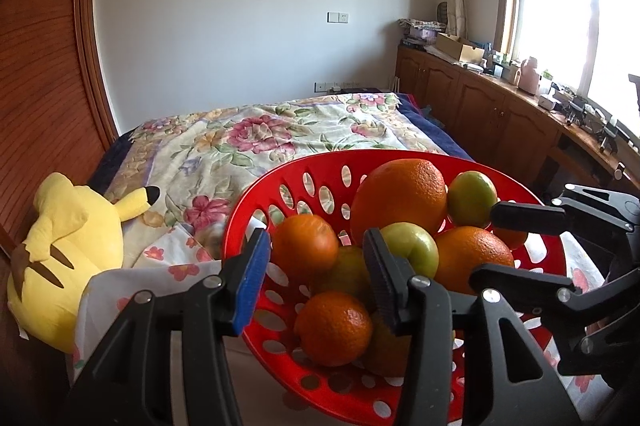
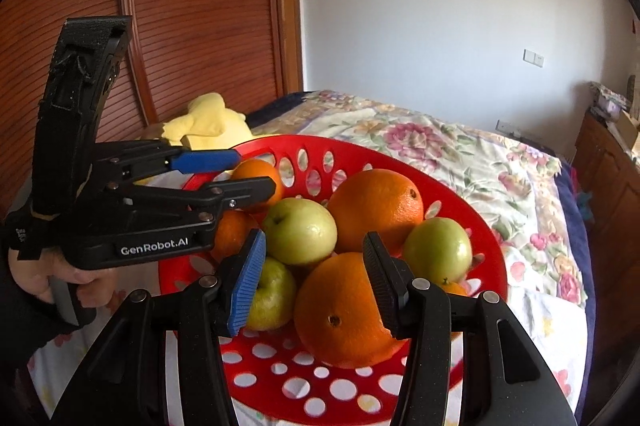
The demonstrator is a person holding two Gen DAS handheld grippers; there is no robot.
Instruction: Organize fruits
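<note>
A red perforated basket [image 1: 304, 159] [image 2: 360, 146] stands on the floral bed, holding a big orange [image 1: 400, 202] [image 2: 376, 210], a second orange [image 1: 472, 258] [image 2: 340, 310], green apples [image 1: 472, 198] [image 2: 300, 230] and tangerines [image 1: 332, 326]. My left gripper [image 1: 318, 262] [image 2: 254, 173] is open at the basket's left rim. A tangerine [image 1: 304, 246] lies between its pads, with a gap on the black pad's side. My right gripper [image 2: 316, 266] [image 1: 486, 244] is open just over the second orange; its blue pad stays apart from it, in front of another apple [image 2: 272, 294].
A yellow plush toy [image 1: 68, 246] [image 2: 208, 122] lies left of the basket, against the wooden wardrobe [image 1: 40, 106]. The floral bedspread [image 1: 260, 134] stretches behind. Wooden cabinets [image 1: 480, 98] with clutter run under the window at right. A hand [image 2: 40, 278] holds the left gripper.
</note>
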